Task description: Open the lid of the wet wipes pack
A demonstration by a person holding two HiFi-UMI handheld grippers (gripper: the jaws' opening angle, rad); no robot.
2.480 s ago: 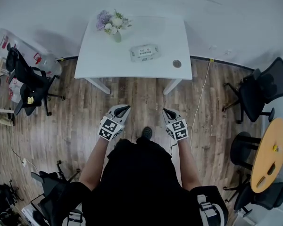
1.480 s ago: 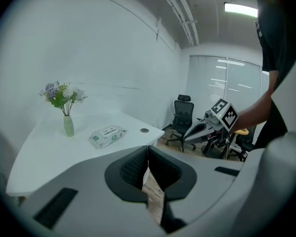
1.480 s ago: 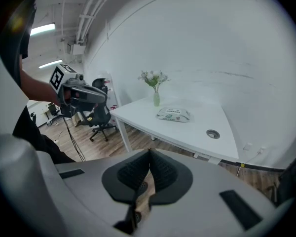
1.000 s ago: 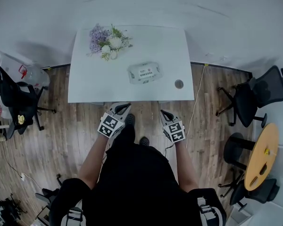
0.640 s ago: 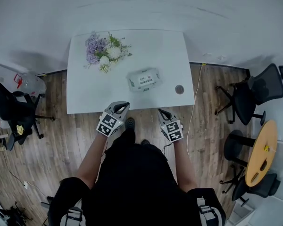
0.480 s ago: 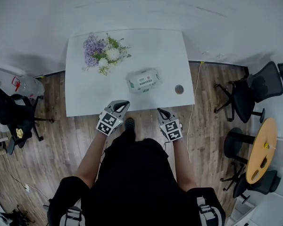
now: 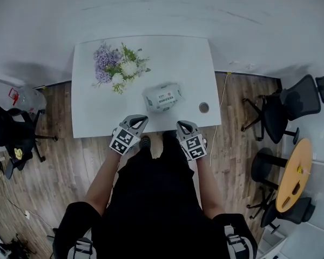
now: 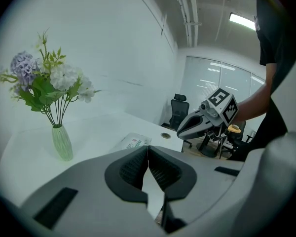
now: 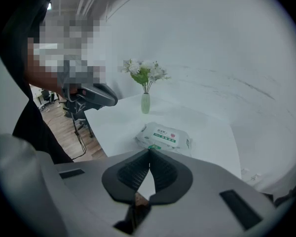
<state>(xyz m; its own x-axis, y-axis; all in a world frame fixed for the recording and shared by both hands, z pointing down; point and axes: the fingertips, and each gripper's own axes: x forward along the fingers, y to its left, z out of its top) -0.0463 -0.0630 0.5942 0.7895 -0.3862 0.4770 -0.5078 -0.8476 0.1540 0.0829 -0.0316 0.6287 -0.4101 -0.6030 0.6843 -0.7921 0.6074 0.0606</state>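
On the white surface point(image 7: 92, 112) the wet wipes pack point(image 7: 163, 97) lies flat, label side up, roughly midway across and closer to the near edge, with a vase of flowers point(image 7: 119, 69) off to its left and a round cable hole point(image 7: 204, 107) to its right. Left gripper point(image 7: 142, 118) and right gripper point(image 7: 182, 124) both hover at that near edge, apart from the pack, jaws pressed together with nothing between them
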